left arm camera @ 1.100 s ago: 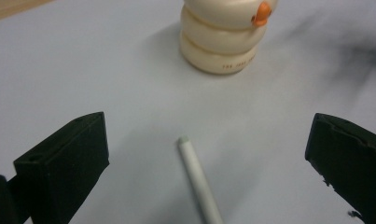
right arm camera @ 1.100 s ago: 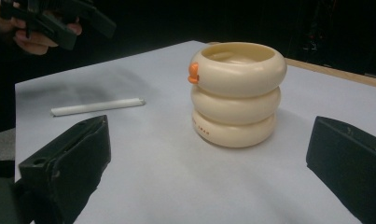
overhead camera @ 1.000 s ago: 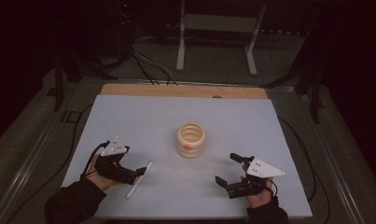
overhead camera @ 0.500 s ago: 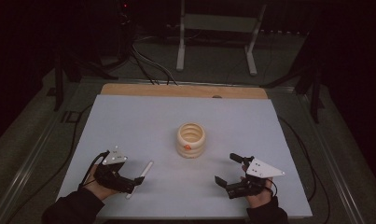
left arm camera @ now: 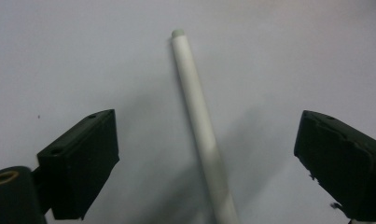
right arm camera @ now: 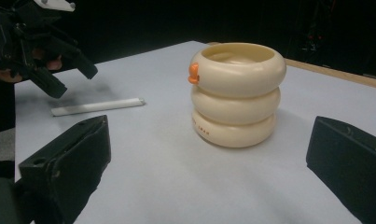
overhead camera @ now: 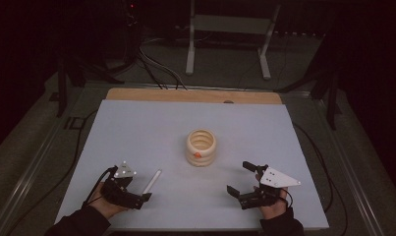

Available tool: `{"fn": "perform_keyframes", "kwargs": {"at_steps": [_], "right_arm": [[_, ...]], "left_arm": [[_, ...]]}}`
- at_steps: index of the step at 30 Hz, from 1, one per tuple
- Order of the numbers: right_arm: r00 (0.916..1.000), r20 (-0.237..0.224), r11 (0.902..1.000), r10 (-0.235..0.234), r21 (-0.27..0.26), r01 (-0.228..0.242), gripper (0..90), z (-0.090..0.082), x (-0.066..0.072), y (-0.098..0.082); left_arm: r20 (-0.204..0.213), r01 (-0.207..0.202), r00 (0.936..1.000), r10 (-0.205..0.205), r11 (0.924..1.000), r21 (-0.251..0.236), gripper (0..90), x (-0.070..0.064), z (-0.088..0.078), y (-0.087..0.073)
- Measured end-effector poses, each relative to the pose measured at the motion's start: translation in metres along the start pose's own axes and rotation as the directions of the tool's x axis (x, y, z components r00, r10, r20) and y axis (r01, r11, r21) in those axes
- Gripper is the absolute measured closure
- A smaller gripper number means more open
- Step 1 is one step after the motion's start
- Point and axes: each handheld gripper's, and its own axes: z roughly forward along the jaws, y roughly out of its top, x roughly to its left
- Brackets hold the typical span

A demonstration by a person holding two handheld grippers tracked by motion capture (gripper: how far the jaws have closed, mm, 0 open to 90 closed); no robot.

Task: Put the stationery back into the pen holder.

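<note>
White stick (left arm camera: 202,126) lies flat on the surface between the left gripper's (overhead camera: 136,196) wide jaws, which have just been closing, untouched, its long axis pointing away from them

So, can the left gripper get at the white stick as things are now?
Probably yes. The left gripper is open, its jaws just closing a little, and the stick lies flat between them, untouched, on bare table.
</note>
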Motion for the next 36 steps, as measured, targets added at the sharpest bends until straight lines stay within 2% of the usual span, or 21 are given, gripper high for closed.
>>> {"fn": "perform_keyframes", "kwargs": {"at_steps": [2, 3, 4, 8, 18, 25, 28, 32, 36], "right_arm": [[1.0, 0.0, 1.0, 0.0, 0.001, 0.0, 0.0, 0.0, 0.0, 0.0], [1.0, -0.001, 1.0, 0.0, 0.002, 0.0, 0.0, 0.001, 0.001, 0.0], [1.0, -0.001, 1.0, 0.0, 0.002, 0.0, 0.0, 0.001, 0.001, 0.0], [1.0, 0.0, 1.0, 0.001, 0.004, -0.001, 0.0, 0.001, 0.001, 0.0], [1.0, 0.001, 1.0, 0.0, 0.004, 0.0, 0.0, 0.001, 0.001, 0.0], [1.0, 0.003, 1.0, 0.001, 0.002, -0.001, 0.0, 0.001, 0.001, 0.0], [1.0, 0.002, 1.0, 0.0, 0.004, 0.0, 0.0, 0.001, 0.001, 0.0], [1.0, 0.003, 1.0, 0.001, 0.001, -0.001, 0.0, 0.001, 0.001, 0.0], [1.0, 0.002, 1.0, 0.002, 0.002, -0.002, 0.0, 0.001, 0.001, 0.0]], "left_arm": [[-0.021, 0.004, 0.9998, -0.003, 0.9999, 0.013, 9.7, -0.001, 0.0, -0.001], [-0.023, 0.008, 0.9997, -0.007, 0.9999, 0.014, 15.0, -0.001, 0.0, -0.001], [-0.022, 0.016, 0.9996, -0.015, 0.9997, 0.021, 16.3, -0.001, 0.0, -0.001], [-0.022, 0.025, 0.9995, -0.024, 0.9989, 0.038, 17.2, -0.002, 0.001, -0.002], [-0.039, 0.004, 0.9993, 0.0, 0.9939, 0.111, 34.9, -0.008, 0.007, -0.003], [-0.036, -0.045, 0.9979, 0.053, 0.9817, 0.185, 46.6, -0.012, 0.009, 0.001], [-0.049, -0.074, 0.9949, 0.088, 0.9701, 0.231, 49.5, -0.013, 0.011, 0.003], [-0.038, -0.099, 0.9927, 0.115, 0.9545, 0.281, 52.8, -0.015, 0.016, 0.006], [-0.04, -0.099, 0.9924, 0.117, 0.9496, 0.297, 56.9, -0.015, 0.019, 0.008]]}}
